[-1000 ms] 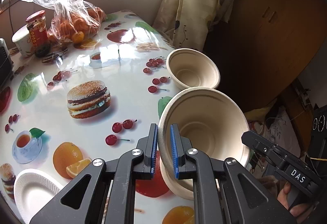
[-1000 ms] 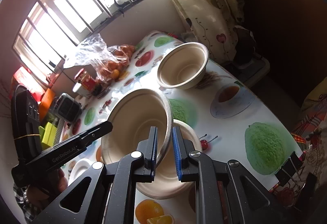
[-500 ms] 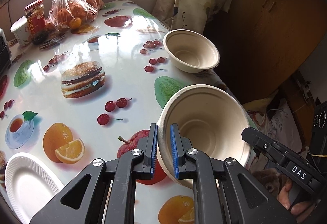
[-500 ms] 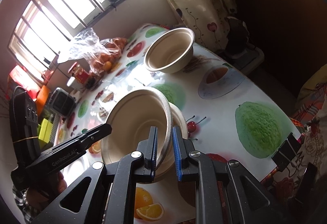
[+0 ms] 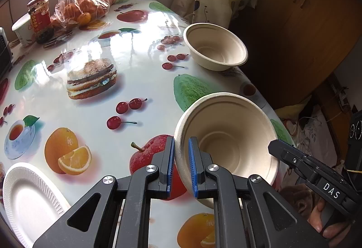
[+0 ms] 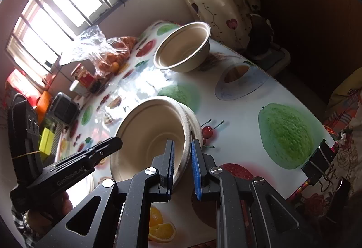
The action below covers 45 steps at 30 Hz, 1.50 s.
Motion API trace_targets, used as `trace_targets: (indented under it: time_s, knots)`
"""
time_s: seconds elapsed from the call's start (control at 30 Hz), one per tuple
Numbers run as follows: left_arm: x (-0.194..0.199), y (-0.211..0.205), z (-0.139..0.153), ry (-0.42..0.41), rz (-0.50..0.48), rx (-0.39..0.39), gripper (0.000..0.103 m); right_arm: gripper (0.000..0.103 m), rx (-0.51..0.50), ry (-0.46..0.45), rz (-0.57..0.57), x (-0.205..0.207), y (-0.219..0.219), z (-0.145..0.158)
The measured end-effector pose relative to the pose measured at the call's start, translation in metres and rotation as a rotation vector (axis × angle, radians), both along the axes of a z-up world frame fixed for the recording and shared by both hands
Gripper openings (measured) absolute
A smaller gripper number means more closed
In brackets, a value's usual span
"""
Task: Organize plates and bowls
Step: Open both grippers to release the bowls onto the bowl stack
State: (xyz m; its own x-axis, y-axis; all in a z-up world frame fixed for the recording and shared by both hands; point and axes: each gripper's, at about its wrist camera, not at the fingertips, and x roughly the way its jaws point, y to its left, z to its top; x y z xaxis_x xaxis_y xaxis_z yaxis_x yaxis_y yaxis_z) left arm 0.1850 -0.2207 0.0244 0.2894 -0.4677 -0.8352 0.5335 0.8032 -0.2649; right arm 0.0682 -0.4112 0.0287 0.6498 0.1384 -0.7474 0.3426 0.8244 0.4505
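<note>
A beige paper bowl (image 5: 228, 134) is tilted low over the fruit-print table, gripped at opposite sides of its rim. My left gripper (image 5: 181, 164) is shut on its left rim. My right gripper (image 6: 182, 162) is shut on the rim nearest it. In the right wrist view this bowl (image 6: 149, 134) sits partly inside a second matching bowl, whose rim (image 6: 196, 123) shows just behind it. A third beige bowl (image 5: 215, 46) (image 6: 183, 51) stands upright alone farther back, near the table's edge. A white paper plate (image 5: 27, 198) lies at the near left.
A plastic bag of oranges (image 5: 77, 5), a red-lidded jar (image 5: 39, 13) and a paper cup (image 5: 21, 28) crowd the far left by the window. The table edge (image 5: 267, 103) drops off right of the bowls, beside a curtain and wooden cabinet. A binder clip (image 6: 316, 166) grips the tablecloth edge.
Both grippers have sunk with the bowl between them, and it now sits lower in the bowl beneath. The grips have not changed.
</note>
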Motion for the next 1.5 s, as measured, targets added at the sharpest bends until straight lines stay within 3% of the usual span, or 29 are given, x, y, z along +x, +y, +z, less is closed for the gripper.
trace_targets:
  time_s: [1.33,1.5]
  knots:
    - [0.0018,-0.0015,-0.0052,0.01,0.001,0.005,0.015,0.015,-0.001,0.013,-0.003,-0.0002,-0.0008,-0.006]
    - [0.0022,-0.0012,-0.0048,0.009,0.003,0.001,0.017,0.022,0.004,0.006,-0.001,-0.0004,-0.001,-0.0052]
